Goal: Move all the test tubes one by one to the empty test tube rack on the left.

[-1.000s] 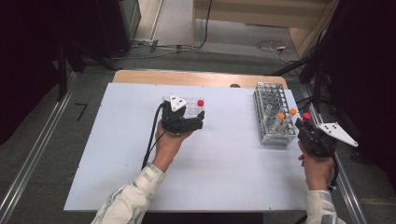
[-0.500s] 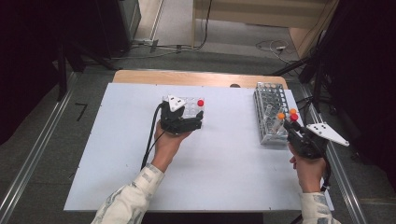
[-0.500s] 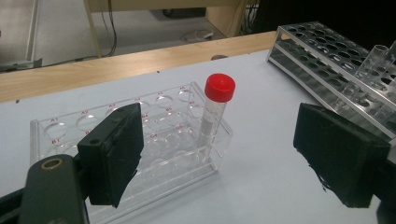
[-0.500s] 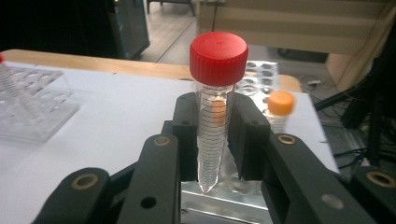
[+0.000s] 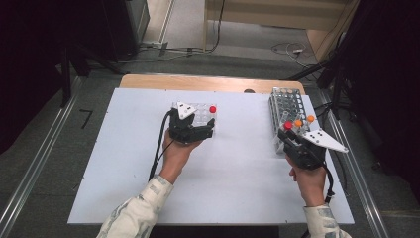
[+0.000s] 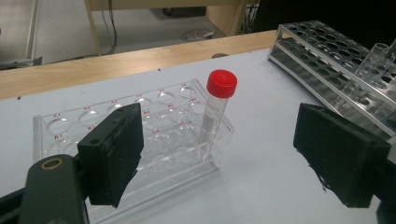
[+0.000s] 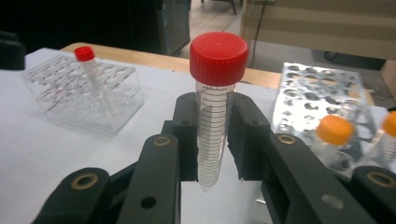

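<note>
Now the right claw is pinching a red-capped tube by its clear body, a little under the cap, with the pointed tip hanging free below the pads. From the high view, this claw is near the right edge of the desk, just beside the metal rack, where two orange-capped tubes stand. The held tube is above the desk, not inside any hole.

The left claw is spread wide, with nothing between its pads. It waits close to the clear plastic rack, which sits near the middle of the far edge and already carries another red-capped tube in one corner hole.

I judge the tube is light and stiff, made of thin hard plastic. Its wall looks smooth, so it can slip or turn between the pads if the grip is loose, and too much force may crack it. The best place to hold is the straight upper part of the body, as now, because the cone below is narrow and the cap could loosen. Keeping it upright should help the tip to enter a hole of the clear rack.
</note>
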### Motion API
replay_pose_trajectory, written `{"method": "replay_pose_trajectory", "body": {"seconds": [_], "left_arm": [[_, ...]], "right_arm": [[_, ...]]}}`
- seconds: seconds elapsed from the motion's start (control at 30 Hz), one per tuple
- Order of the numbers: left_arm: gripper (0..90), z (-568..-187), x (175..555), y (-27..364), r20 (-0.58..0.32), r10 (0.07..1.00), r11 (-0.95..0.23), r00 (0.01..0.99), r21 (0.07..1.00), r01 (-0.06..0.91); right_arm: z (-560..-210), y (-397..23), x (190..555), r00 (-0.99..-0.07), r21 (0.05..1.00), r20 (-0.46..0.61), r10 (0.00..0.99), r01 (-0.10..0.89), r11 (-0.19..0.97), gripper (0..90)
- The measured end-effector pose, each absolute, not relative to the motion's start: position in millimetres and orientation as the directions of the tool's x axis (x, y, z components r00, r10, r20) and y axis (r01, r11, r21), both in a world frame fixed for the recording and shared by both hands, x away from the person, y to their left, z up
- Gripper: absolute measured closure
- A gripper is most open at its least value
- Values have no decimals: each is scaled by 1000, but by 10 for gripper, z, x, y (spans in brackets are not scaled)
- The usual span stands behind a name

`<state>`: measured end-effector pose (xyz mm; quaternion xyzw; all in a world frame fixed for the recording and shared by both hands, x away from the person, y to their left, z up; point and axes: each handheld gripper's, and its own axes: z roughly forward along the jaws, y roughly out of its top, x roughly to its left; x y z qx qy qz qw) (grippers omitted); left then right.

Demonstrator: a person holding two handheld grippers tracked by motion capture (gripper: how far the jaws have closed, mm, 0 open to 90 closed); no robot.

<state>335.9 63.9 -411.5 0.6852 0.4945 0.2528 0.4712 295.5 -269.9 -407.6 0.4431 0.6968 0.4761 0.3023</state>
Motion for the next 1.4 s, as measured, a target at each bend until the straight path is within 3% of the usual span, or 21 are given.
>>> {"method": "replay_pose_trajectory", "body": {"seconds": [0.47,0.63,0.87,1.03,1.3,1.4], "left_arm": [[129,-4108,3328,510,-138,894,-75,426,892,446],[150,-4039,3271,414,-176,864,-66,471,889,453],[197,-4027,3208,235,-164,834,-111,526,885,451],[261,-4035,3195,151,-161,813,-130,559,886,444],[540,-4048,3185,112,-136,793,-164,594,891,424],[581,-4054,3183,109,-131,789,-173,600,890,422]], "right_arm": [[-4334,-2195,3052,-529,900,-1,849,369,231,709],[-4358,-2004,3054,-563,896,-5,827,365,254,708],[-4409,-1800,3094,-588,890,-7,809,365,273,708],[-4428,-1664,3125,-601,886,5,799,374,276,709],[-4433,-1500,3144,-620,883,0,785,368,291,708],[-4423,-1482,3148,-621,884,-2,784,365,292,708]]}}
